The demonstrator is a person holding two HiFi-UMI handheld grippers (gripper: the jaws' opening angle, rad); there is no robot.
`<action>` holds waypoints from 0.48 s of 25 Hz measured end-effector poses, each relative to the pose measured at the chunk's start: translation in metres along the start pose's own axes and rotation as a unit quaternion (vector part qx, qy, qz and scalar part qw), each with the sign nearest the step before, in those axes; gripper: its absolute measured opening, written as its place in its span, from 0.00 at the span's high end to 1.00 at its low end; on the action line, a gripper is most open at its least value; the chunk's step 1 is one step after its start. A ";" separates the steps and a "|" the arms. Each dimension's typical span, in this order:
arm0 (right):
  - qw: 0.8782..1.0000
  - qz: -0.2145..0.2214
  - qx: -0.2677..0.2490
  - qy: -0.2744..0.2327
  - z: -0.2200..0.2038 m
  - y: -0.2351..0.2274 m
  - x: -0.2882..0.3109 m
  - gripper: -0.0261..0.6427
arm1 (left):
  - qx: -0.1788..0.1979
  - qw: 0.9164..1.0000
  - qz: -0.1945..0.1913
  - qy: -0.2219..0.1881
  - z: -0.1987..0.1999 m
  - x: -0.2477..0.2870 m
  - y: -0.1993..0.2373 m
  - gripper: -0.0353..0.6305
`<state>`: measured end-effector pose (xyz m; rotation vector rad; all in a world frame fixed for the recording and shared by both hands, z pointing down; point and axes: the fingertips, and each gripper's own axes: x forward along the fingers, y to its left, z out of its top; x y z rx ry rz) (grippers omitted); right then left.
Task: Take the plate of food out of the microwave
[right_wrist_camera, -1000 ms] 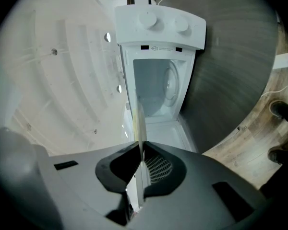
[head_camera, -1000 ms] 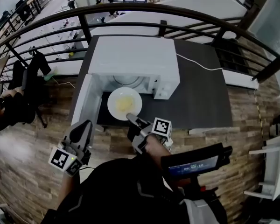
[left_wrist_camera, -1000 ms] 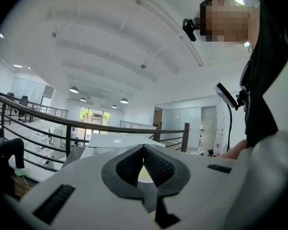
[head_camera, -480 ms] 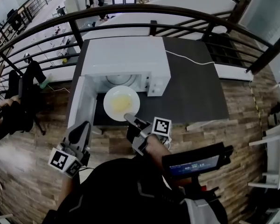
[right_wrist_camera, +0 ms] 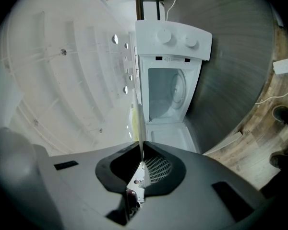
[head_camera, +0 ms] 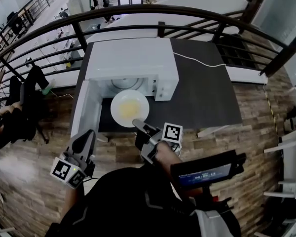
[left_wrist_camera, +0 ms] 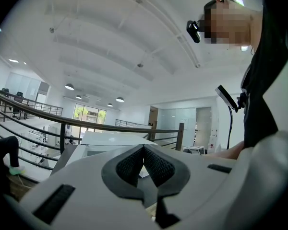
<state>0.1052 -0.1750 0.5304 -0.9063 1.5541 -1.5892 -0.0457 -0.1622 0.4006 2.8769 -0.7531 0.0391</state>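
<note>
1. White plate (head_camera: pixel 129 107) with yellow food (head_camera: pixel 129 109) on it hangs just in front of the open microwave (head_camera: pixel 130 58), over the near part of the table.
2. The right gripper (head_camera: pixel 138 124) pinches the plate's near rim, with its jaws pressed tight on the thin edge.
3. The microwave is white. Its door (head_camera: pixel 85 111) is swung open to the left.
4. It sits on a dark grey table (head_camera: pixel 207 93). A white cable (head_camera: pixel 197 61) runs off to the right.
5. The left gripper (head_camera: pixel 88 136) is at the near left, away from the table. Its jaws are pressed together with nothing in them.
6. A brown wood floor (head_camera: pixel 266 132) lies around the table. A black curved railing (head_camera: pixel 197 15) stands on the far side, with a big bright room past it.
</note>
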 end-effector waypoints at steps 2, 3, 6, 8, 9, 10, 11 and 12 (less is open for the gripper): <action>1.000 0.006 -0.001 0.000 0.000 0.005 0.002 0.94 | 0.000 1.000 0.001 0.001 0.001 0.002 0.001 0.94; 1.000 0.008 -0.001 -0.002 0.001 0.006 0.002 0.94 | -0.001 1.000 0.002 0.001 0.001 0.003 0.002 0.94; 1.000 0.005 -0.005 -0.008 0.004 0.006 0.000 0.94 | -0.006 1.000 0.003 0.003 -0.001 0.004 0.001 0.94; 1.000 0.003 -0.005 -0.007 0.004 0.006 -0.001 0.94 | -0.011 1.000 0.007 0.005 -0.003 0.005 0.001 0.94; 1.000 0.004 -0.004 -0.006 0.004 0.007 -0.002 0.94 | -0.013 1.000 0.009 0.007 -0.004 0.005 0.000 0.94; 1.000 0.006 -0.003 -0.005 0.004 0.008 -0.003 0.94 | -0.014 1.000 0.007 0.008 -0.004 0.005 -0.001 0.94; 1.000 0.007 -0.002 -0.005 0.005 0.009 -0.004 0.94 | -0.013 1.000 0.003 0.009 -0.004 0.006 -0.003 0.94; 1.000 0.009 -0.002 -0.005 0.005 0.009 -0.005 0.94 | -0.012 1.000 -0.001 0.010 -0.003 0.006 -0.005 0.94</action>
